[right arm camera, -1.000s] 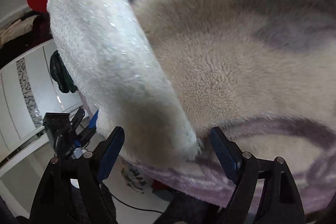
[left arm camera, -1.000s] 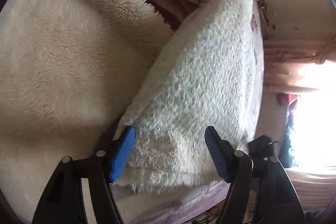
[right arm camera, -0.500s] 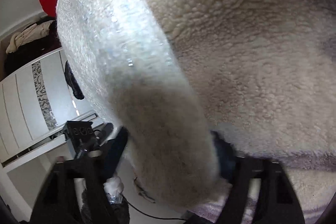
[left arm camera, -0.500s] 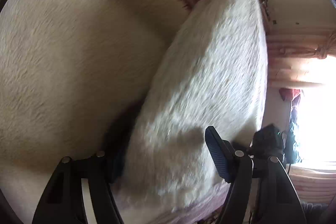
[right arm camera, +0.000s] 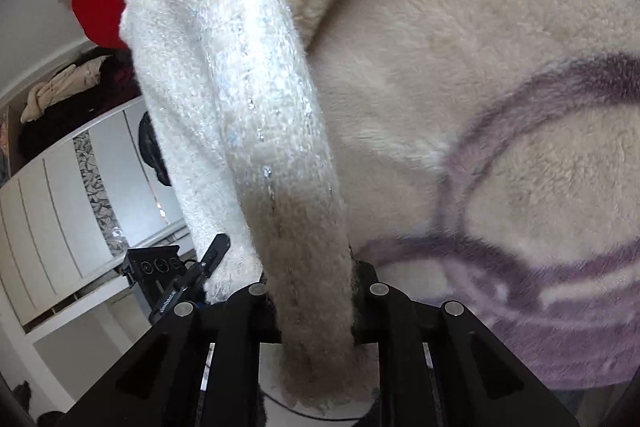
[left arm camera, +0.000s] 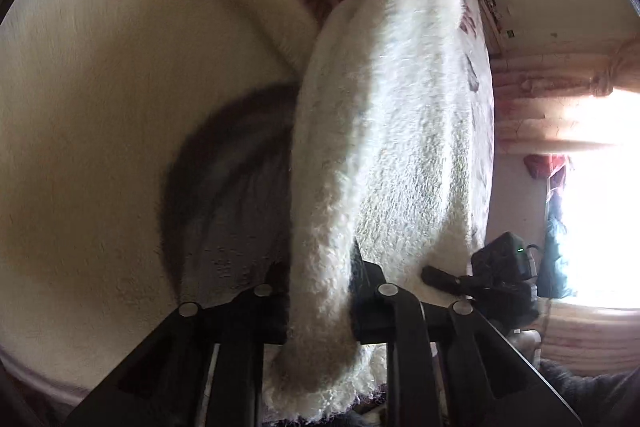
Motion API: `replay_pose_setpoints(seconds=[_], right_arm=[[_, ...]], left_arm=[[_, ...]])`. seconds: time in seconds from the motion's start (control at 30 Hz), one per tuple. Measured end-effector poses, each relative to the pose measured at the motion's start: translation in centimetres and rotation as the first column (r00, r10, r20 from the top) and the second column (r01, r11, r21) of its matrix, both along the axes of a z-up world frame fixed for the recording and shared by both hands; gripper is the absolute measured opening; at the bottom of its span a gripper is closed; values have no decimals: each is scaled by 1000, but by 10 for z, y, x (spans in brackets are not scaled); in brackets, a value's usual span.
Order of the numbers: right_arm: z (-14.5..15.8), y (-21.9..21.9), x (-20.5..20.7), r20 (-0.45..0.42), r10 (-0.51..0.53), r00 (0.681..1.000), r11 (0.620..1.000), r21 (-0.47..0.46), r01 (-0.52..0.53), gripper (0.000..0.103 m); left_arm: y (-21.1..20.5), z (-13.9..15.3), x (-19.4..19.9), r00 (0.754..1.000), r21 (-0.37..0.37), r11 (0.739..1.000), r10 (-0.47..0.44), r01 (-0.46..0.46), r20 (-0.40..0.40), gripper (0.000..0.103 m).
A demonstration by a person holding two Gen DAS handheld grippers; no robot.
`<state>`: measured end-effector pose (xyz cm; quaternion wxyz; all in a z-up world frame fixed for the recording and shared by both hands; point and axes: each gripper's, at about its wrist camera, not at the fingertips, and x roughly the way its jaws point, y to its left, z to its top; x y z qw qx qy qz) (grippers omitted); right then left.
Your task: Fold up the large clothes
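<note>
Left wrist view showed our left gripper [left arm camera: 320, 303] closing on the hem of the white fluffy garment [left arm camera: 392, 115], fleece bunched between its jaws. Right wrist view showed our right gripper [right arm camera: 310, 307] closing likewise on another edge of it [right arm camera: 224, 75]. The garment ran away from both grippers, raised over the patterned blanket [right arm camera: 500, 99] covering the bed. We judged the pile thick and slippery, so a shallow bite could let an edge slide out during the fold, or one jaw might catch the blanket too. The pads were buried in fleece, so grip depth stayed unclear. Farther off, the bright window [left arm camera: 592, 195] washed out detail.
</note>
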<state>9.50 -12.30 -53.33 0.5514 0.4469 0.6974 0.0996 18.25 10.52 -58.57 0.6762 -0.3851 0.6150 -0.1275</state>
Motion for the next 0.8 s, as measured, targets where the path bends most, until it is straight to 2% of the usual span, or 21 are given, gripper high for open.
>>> replay_pose_setpoints(seconds=[0.1, 0.23, 0.27, 0.3, 0.33, 0.37, 0.57, 0.7, 0.8], right_arm=[[-22, -7, 3, -44, -16, 999, 1000, -18, 15, 45], [-42, -3, 7, -42, -29, 999, 999, 32, 30, 48], [-43, 0, 8, -31, -28, 999, 999, 37, 29, 47], [-39, 3, 8, -16, -25, 1000, 999, 35, 26, 33], [-38, 7, 10, -4, -22, 1000, 998, 50, 22, 22], [-31, 22, 13, 1, -18, 1000, 998, 58, 18, 21], [22, 39, 24, 28, -47, 998, 989, 142, 43, 18], [68, 44, 52, 85, -76, 993, 978, 200, 58, 18], [89, 31, 79, 110, -131, 985, 961, 258, 99, 18]], left_arm=[[8, -27, 7, 999, -64, 997, 33, -35, -38, 26], [11, -35, 7, 999, -96, 995, 35, -38, -32, 26], [12, -34, 5, 998, -97, 994, 42, -46, -35, 25], [10, -30, 5, 998, -101, 994, 47, -51, -37, 19], [11, -25, 2, 998, -103, 993, 44, -48, -37, 16], [15, -19, -5, 999, -104, 993, 43, -46, -31, 16], [38, 48, 0, 998, -117, 991, 66, -63, 19, 14], [44, 94, 38, 993, -105, 992, 86, -77, 87, 14], [42, 112, 80, 984, -138, 984, 127, -109, 127, 14]])
